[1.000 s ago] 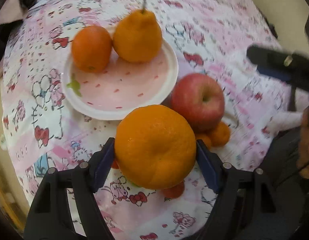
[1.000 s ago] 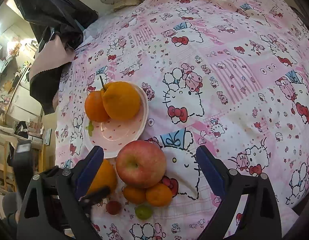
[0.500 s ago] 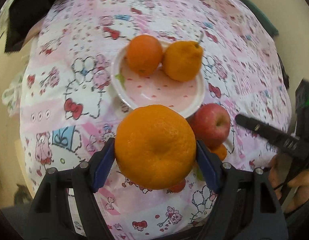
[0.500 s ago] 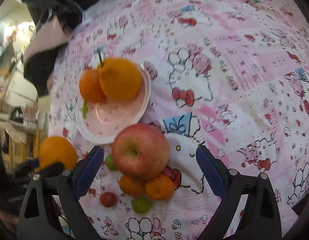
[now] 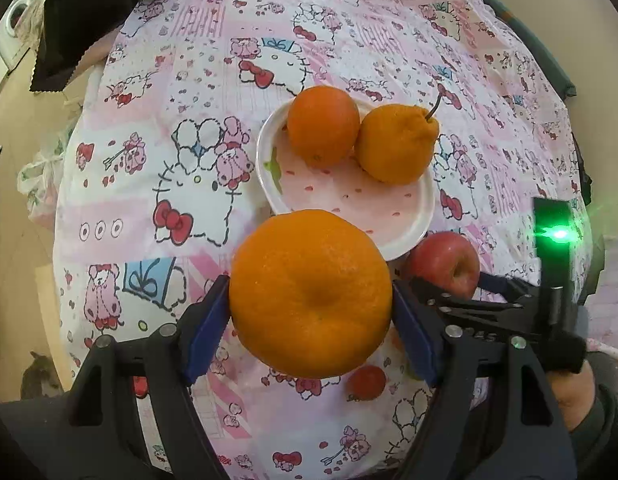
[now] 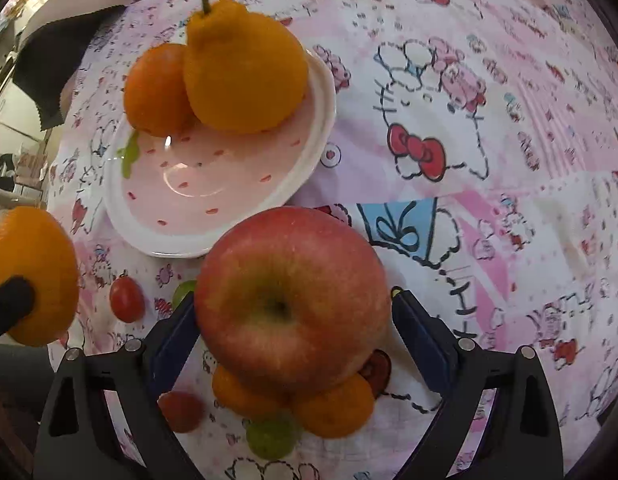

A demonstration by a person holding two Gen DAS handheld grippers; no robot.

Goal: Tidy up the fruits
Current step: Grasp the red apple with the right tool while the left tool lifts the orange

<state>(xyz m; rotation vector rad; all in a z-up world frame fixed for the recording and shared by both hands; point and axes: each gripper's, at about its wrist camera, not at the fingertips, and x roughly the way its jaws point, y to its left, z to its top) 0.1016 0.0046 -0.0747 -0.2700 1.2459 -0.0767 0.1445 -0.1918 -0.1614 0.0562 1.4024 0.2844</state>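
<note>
The left gripper point(image 5: 311, 312) clamps a big orange point(image 5: 311, 294) at its widest girth, held above the cloth at 6 o'clock of the plate point(image 5: 413, 236). The right gripper point(image 6: 293, 332) has open jaws either side of the apple point(image 6: 291, 300), which sits on the cloth at 5 o'clock of the plate. The apple looks firm, weighty and smooth (likely slippery); take it across the middle.

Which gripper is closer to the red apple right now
Right. The right gripper straddles the red apple, open jaws on either side of it. The left gripper is off beside the apple, shut on a big orange.
</note>
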